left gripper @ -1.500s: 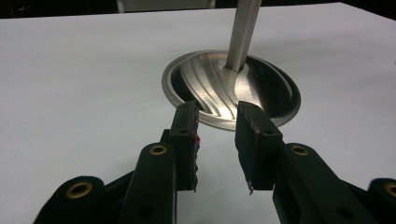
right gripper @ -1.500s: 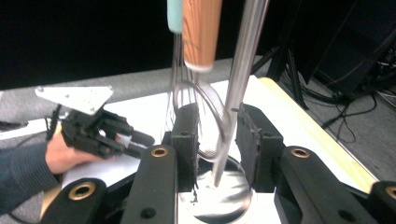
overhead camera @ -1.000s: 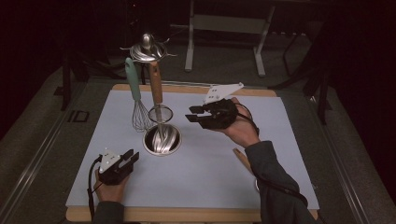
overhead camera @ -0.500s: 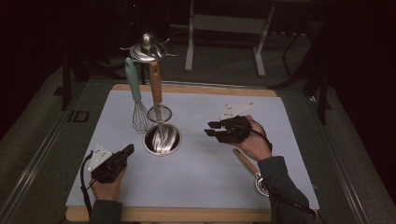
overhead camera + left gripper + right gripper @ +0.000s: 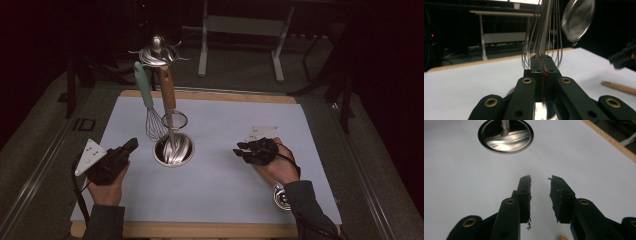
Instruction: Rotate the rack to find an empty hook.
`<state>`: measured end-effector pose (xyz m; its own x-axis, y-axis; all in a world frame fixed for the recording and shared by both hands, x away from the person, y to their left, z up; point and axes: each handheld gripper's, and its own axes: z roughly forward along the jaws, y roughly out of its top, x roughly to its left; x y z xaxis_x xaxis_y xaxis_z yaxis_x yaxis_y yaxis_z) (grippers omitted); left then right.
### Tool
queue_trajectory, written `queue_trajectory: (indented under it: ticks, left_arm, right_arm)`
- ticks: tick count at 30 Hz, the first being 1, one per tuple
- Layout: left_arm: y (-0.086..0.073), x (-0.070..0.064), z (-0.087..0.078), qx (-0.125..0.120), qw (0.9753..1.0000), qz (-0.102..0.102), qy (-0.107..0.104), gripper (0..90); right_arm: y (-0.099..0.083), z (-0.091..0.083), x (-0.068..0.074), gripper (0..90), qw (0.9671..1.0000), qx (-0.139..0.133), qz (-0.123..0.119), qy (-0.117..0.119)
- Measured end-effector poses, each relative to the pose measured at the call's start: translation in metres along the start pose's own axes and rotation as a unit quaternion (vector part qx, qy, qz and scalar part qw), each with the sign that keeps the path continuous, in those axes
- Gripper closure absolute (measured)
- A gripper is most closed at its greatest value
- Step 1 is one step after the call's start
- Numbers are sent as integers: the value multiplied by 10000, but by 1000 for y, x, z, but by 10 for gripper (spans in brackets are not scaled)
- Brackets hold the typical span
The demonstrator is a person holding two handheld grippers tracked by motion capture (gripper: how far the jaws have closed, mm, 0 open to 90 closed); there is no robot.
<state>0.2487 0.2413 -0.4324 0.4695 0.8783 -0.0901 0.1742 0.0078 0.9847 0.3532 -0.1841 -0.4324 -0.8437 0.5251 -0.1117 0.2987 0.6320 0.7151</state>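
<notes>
stand base [image 5: 173, 150]: polished metal, glossy, mirror streaks | whisk [image 5: 153, 122]: bright wire, matt teal handle | strainer [image 5: 175, 120]: fine metal mesh, wood handle | table cover [image 5: 220, 180]: smooth matt white sheet over wood edge | your left gripper [image 5: 541, 60]: matt black jaws, brass rivets | right gripper [image 5: 540, 185]: same, rough worn pads

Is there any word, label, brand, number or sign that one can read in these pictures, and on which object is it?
None can be read.
Teal-handled wire whisk: no print visible.
Wooden-handled mesh strainer: no print visible.
Round steel stand base: reflections, no text.
Grey three-cornered plate on the left claw: a few dots, not letters.
White table sheet: blank.
</notes>
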Motion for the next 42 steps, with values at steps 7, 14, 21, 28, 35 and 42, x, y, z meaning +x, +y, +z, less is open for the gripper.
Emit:
queue_trajectory:
  ticks: [7,14,21,28,35,42]
  left_arm:
    - [23,1,-1,-351,9993,-27,119,876]
    - [42,1,-2,-588,9982,1,102,879]
    - [61,-3,-1,-777,9969,77,37,863]
    - [80,-10,2,-1040,9945,131,-60,829]
    - [99,-16,2,-1299,9910,221,-214,870]
    - [111,-17,1,-1586,9869,95,-281,900]
  right_arm:
    - [-22,-2,-2,731,9997,-82,228,0]
    - [-55,-2,-1,746,9986,-95,525,-27]
    - [-88,-8,-2,738,9967,-144,787,-122]
    - [-106,-13,-5,738,9947,-141,1013,-132]
    - [-109,-16,-4,738,9944,-114,1039,-145]
    - [-114,-22,-5,738,9930,-204,1148,-193]
